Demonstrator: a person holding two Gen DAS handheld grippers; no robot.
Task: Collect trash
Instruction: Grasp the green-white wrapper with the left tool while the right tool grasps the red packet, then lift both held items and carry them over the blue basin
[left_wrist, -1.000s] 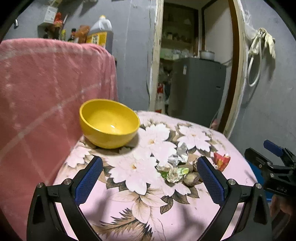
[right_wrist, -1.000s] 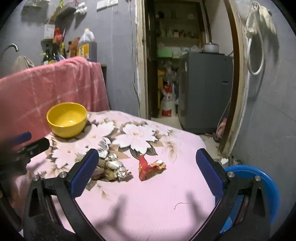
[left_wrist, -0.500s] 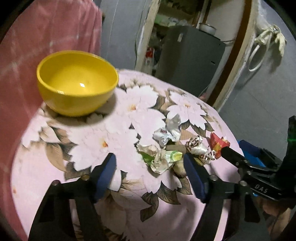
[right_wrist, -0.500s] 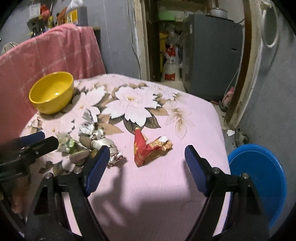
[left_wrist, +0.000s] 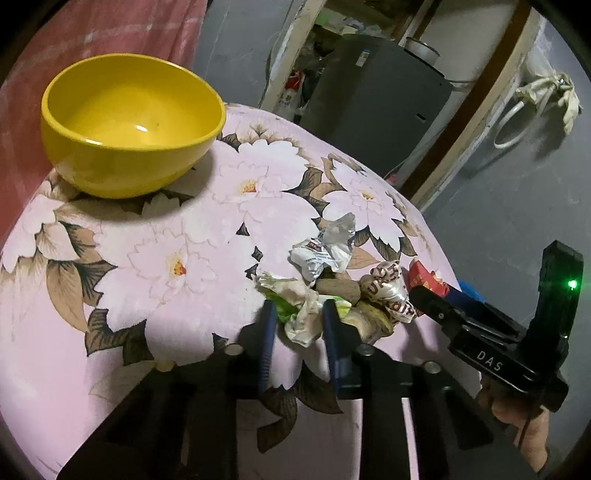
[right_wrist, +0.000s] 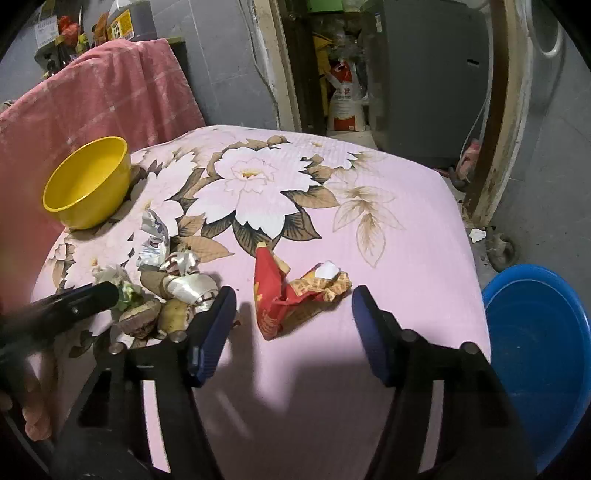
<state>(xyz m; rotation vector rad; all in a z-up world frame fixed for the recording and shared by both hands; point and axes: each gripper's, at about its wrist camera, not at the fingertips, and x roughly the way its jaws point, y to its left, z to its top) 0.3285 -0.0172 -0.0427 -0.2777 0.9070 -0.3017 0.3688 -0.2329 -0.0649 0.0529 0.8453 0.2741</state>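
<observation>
Now both grippers point steeply down at the flowered pink cloth (right_wrist: 406, 229): the left gripper (left_wrist: 300, 321) has just been closing and its blue pads pinch the crumpled white-green wrapper (left_wrist: 301, 314) at the near edge of the trash pile (left_wrist: 354, 280), while the right gripper (right_wrist: 291, 314) has just been narrowing but stands wide, the red wrapper (right_wrist: 275, 295) lying between its pads untouched. Compared with a second ago, both cameras sit lower and closer to the trash, and the yellow bowl (left_wrist: 129, 122) looks larger.
</observation>
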